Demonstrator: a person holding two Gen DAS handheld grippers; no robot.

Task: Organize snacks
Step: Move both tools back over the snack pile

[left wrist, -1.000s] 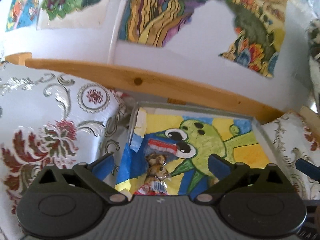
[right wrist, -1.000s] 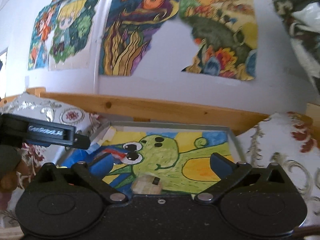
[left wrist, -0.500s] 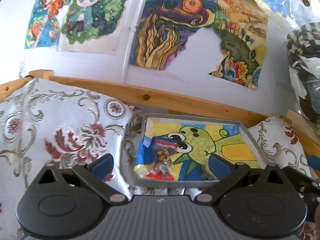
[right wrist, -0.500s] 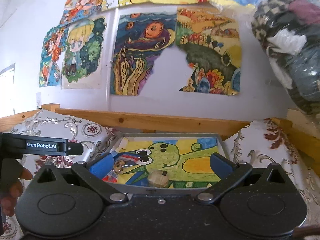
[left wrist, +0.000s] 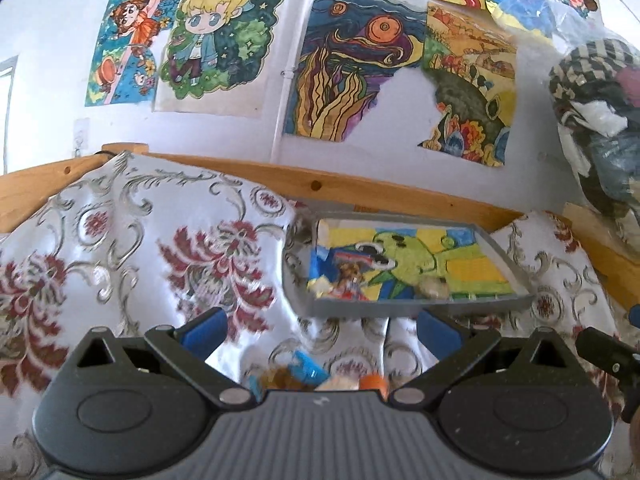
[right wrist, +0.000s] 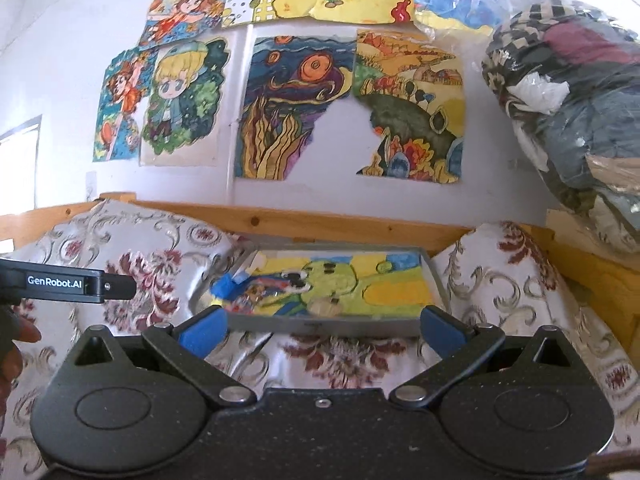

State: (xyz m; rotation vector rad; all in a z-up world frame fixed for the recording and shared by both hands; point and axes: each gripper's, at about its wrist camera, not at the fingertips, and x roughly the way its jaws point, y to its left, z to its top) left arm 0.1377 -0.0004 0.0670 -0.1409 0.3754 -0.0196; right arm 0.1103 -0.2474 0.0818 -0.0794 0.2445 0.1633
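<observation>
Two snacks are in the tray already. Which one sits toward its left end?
The red-and-brown printed packet, lying on the tray liner's blue patch. The pale round snack sits near the tray's middle, on the green cartoon figure.

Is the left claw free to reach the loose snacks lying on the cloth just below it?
Probably yes: the left claw is open and empty, and the loose snacks lie uncovered between its fingers.

Both wrist cameras faced forward, low over the patterned cloth [left wrist: 168,248]. Both views shared the grey tray [left wrist: 400,307] [right wrist: 320,325] ahead and the wall drawings [right wrist: 288,112].
</observation>
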